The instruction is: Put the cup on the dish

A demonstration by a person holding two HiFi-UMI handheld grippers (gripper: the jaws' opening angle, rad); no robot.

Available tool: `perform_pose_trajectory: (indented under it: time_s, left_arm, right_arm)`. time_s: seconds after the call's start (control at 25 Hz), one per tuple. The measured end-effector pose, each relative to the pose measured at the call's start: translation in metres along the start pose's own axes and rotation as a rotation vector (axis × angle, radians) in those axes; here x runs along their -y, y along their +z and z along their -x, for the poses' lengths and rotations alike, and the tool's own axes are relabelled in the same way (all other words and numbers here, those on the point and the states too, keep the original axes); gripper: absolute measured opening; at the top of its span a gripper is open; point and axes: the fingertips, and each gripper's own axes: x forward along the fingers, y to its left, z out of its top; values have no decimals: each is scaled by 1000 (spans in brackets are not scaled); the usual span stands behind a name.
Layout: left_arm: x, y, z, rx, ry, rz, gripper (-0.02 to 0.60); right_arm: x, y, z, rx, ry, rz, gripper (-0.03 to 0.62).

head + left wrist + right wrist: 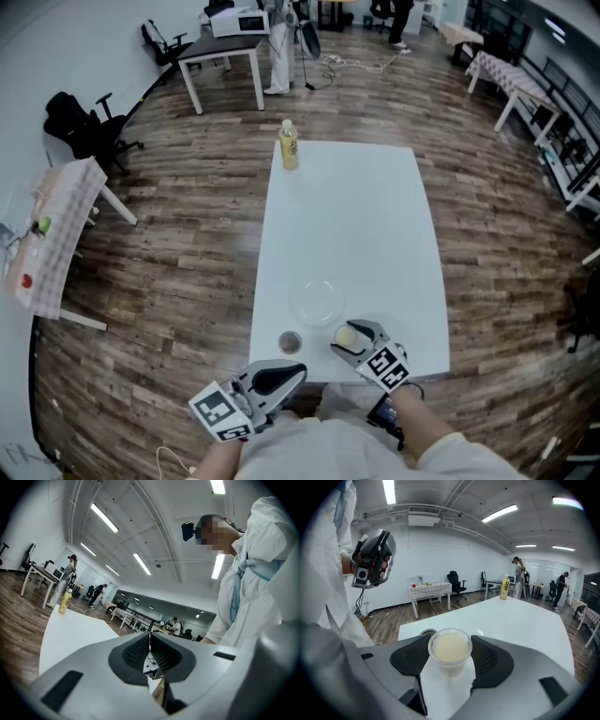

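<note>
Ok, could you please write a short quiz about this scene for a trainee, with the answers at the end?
1. True or false: the right gripper holds the cup between its fingers.
2. Is the cup already on the dish?
3. What stands at the far end of the table? A) the bottle B) the dish C) the cup

Key: 1 true; 2 no, it is beside the dish; 3 A.
</note>
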Motion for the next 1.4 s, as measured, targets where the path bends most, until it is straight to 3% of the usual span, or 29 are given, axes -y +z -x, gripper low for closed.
perform_pose_trajectory:
  time_s: [0.6, 1.4]
  left_arm:
    - [-11, -1, 15, 25, 65, 15, 9]
    - [-23, 1, 39, 27, 186, 23, 9]
  right_arm:
    - [26, 33, -31, 23, -20, 13, 286]
    - [62, 36, -84, 6, -55, -53, 287]
